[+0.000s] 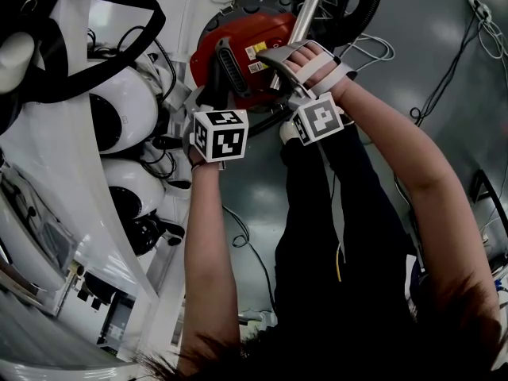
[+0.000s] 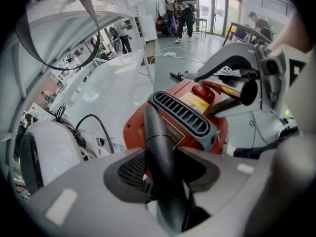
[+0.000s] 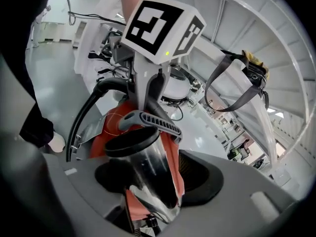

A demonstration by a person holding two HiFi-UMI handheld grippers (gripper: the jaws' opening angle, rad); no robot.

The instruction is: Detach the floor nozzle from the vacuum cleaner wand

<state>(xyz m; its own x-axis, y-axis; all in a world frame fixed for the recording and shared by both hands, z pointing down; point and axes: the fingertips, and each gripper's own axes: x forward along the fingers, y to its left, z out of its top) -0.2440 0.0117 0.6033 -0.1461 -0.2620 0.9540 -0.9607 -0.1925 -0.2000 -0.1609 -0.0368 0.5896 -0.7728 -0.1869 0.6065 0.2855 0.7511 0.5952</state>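
Observation:
A red canister vacuum (image 1: 254, 42) lies on the floor. Its chrome wand (image 1: 311, 6) rises toward the top of the head view. My right gripper (image 1: 290, 66) is shut on that wand (image 3: 148, 167), just below its black collar, a pad against each side. My left gripper (image 1: 208, 94) sits over the vacuum's ribbed grey handle (image 2: 180, 113), pointing steeply down. It (image 2: 168, 181) is shut on a black tube (image 2: 158, 137), which curves away as a hose (image 3: 86, 107) in the right gripper view. I see no floor nozzle clearly in any view.
White rounded machines (image 1: 119, 109) with cables crowd the left side, under a black strap (image 1: 95, 38). Loose cables (image 1: 444, 78) trail over the grey floor at right. The person's dark trouser legs (image 1: 333, 236) stand just behind the vacuum. People (image 2: 185, 4) stand far off.

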